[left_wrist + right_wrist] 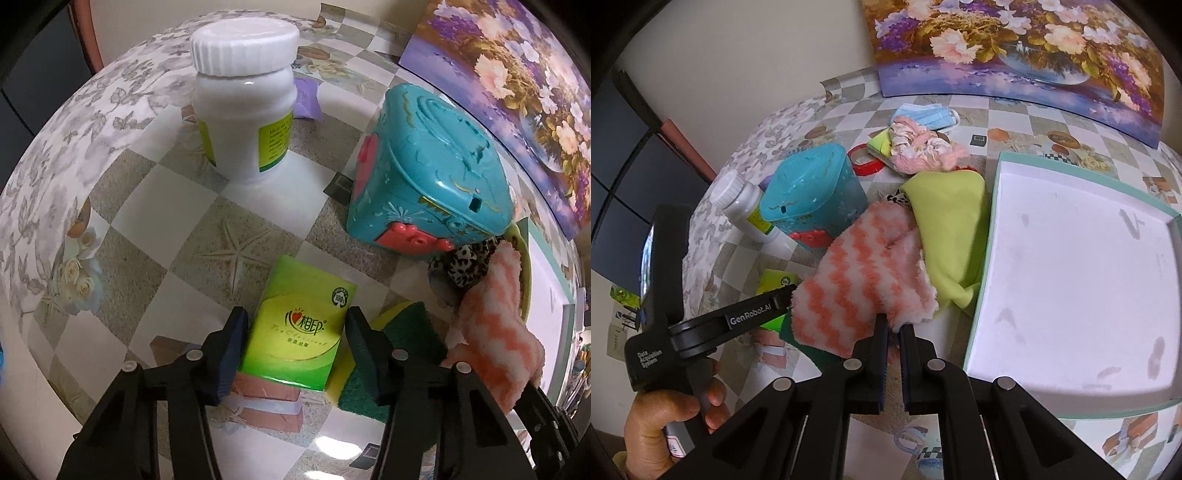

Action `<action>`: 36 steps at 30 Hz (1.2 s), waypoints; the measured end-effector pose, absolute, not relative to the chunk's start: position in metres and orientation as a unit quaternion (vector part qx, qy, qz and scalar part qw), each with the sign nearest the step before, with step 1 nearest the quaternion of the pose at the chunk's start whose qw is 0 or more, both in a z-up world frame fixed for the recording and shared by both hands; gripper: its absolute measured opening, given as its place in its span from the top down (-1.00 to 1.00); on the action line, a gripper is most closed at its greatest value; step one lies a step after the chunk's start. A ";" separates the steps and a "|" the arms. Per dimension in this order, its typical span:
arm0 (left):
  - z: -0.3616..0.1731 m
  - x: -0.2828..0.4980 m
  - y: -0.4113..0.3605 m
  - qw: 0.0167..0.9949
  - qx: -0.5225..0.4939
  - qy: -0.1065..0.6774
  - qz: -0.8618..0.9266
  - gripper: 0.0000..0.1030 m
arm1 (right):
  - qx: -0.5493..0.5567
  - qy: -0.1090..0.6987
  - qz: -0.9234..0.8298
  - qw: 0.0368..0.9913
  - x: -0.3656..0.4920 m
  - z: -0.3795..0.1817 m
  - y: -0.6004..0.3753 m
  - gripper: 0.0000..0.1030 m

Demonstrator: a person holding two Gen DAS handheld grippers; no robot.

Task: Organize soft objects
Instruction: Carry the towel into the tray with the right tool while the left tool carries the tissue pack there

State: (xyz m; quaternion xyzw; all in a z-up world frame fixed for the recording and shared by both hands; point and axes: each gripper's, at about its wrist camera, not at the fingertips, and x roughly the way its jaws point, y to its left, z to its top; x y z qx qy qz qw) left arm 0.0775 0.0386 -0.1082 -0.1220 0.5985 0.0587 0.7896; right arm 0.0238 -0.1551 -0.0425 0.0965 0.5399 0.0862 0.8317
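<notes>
Home, patterned tablecloth (155, 192), flower painting (1015, 48) on the wall

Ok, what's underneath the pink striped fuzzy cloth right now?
The pink striped cloth lies over the edge of a green scouring sponge and part of the yellow-green cloth. A leopard-print item peeks out behind it. Anything else beneath is covered.

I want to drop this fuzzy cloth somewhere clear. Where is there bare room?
The white tray is bare inside, the widest free spot. There is also open tabletop left of the tissue pack, below the white bottle. It is crowded between the teal box, striped cloth and green cloth.
</notes>
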 end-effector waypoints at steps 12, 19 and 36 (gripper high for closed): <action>-0.041 0.058 0.040 0.847 -0.147 0.508 0.058 -0.05 | 0.161 0.481 0.121 0.853 0.017 -0.003 -0.167 0.90; -0.004 0.046 0.042 0.873 -0.149 0.463 0.041 -0.05 | 0.191 0.428 0.139 0.872 0.005 0.030 -0.180 0.90; 0.057 0.029 -0.003 0.899 -0.138 0.415 -0.023 -0.05 | 0.251 0.302 0.115 0.912 -0.028 0.097 -0.245 0.90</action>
